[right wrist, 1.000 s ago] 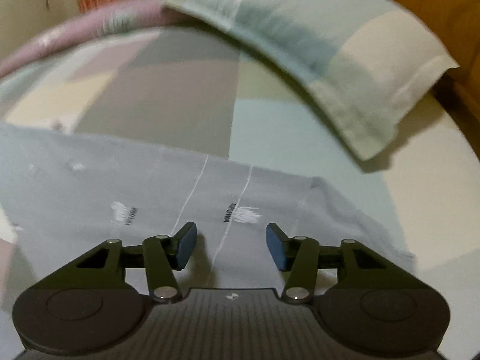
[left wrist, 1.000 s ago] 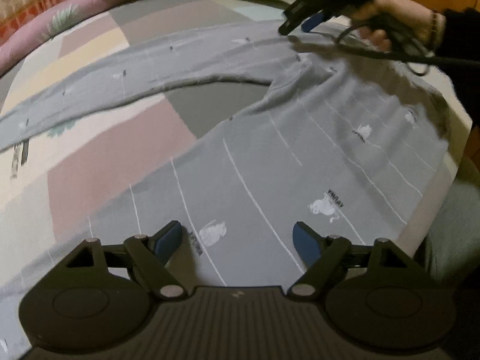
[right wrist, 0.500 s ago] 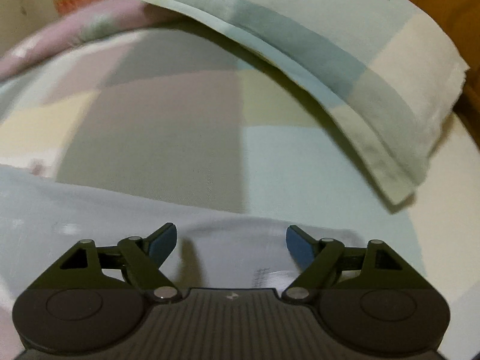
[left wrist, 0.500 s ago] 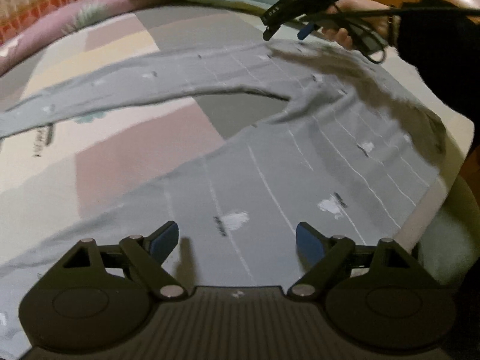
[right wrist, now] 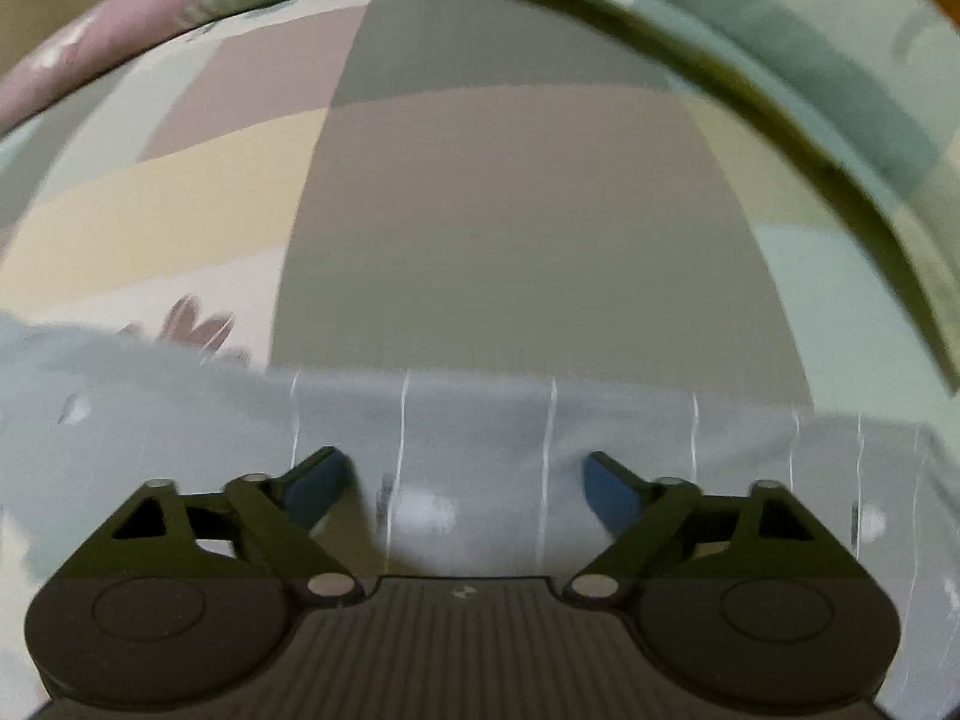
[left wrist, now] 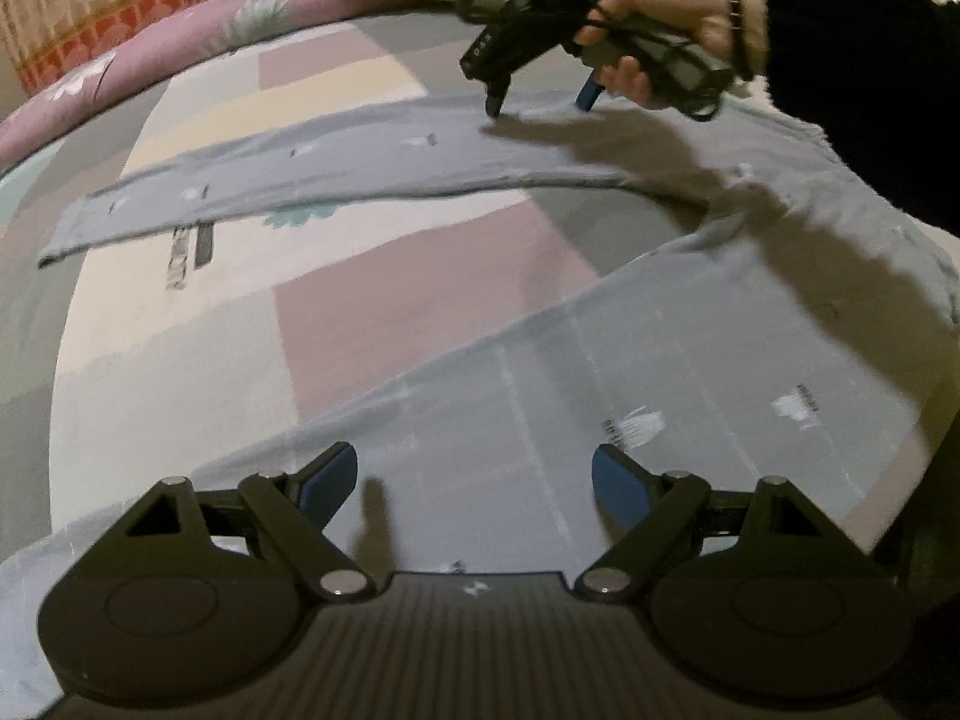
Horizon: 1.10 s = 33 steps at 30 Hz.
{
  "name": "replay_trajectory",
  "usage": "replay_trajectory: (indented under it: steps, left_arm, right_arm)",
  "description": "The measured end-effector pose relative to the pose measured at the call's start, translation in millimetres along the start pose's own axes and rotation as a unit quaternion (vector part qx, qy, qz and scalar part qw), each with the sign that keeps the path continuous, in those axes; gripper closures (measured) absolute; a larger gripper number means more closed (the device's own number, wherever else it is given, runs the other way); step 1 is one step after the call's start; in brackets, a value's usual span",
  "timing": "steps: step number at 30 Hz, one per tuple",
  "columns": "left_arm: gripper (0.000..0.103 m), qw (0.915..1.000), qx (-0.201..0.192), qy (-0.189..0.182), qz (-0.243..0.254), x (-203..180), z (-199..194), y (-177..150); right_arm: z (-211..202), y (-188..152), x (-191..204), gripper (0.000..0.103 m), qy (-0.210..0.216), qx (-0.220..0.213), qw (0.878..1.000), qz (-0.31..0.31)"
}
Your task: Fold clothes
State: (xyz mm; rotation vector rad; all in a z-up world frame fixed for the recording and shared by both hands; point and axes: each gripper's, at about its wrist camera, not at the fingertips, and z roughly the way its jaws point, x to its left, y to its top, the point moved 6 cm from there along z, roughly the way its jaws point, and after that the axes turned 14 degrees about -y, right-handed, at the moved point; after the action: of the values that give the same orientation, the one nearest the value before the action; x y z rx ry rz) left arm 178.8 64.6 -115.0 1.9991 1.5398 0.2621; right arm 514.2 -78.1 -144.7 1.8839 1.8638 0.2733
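Note:
Grey trousers (left wrist: 708, 372) with thin white lines and small white prints lie spread on the bed, legs apart in a V. My left gripper (left wrist: 474, 483) hovers open over the near leg, nothing between its blue pads. The far leg (left wrist: 312, 174) stretches to the left. Above it a hand holds my right gripper (left wrist: 540, 99), its jaws still opening and empty. In the right wrist view that gripper (right wrist: 465, 483) hangs over the grey fabric (right wrist: 480, 420) close to its far edge.
The bed carries a patchwork cover (left wrist: 384, 306) of pink, cream, grey and pale green blocks. A checked pillow (right wrist: 840, 78) lies at the head. A purple floral quilt (left wrist: 120, 78) runs along the far left edge. A dark sleeve (left wrist: 858, 60) reaches in from the right.
My right gripper has spread its jaws wider and slid left along the far trouser leg. The left gripper has drifted left over the near leg, still open.

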Motion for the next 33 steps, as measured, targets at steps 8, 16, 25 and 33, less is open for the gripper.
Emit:
replay_trajectory:
  steps: [8,16,25,33]
  left_arm:
    - [0.017,0.9995,0.004,-0.026,-0.018,6,2,-15]
    - [0.017,1.0,-0.006,-0.004,-0.006,5,-16,-14]
    - [0.017,1.0,-0.001,-0.006,0.004,-15,-19,-17]
    - [0.017,0.9999,-0.006,-0.009,0.003,-23,-15,-10]
  right_arm:
    - [-6,32,-6,0.003,0.015,-0.052,0.999,0.005]
    - [-120,-32,-74,0.0,0.116,-0.1,0.986,-0.064]
    - [-153,-162,-140,0.0,0.122,-0.099,0.981,-0.115]
    - [-140,-169,-105,0.0,0.19,-0.078,0.972,-0.114]
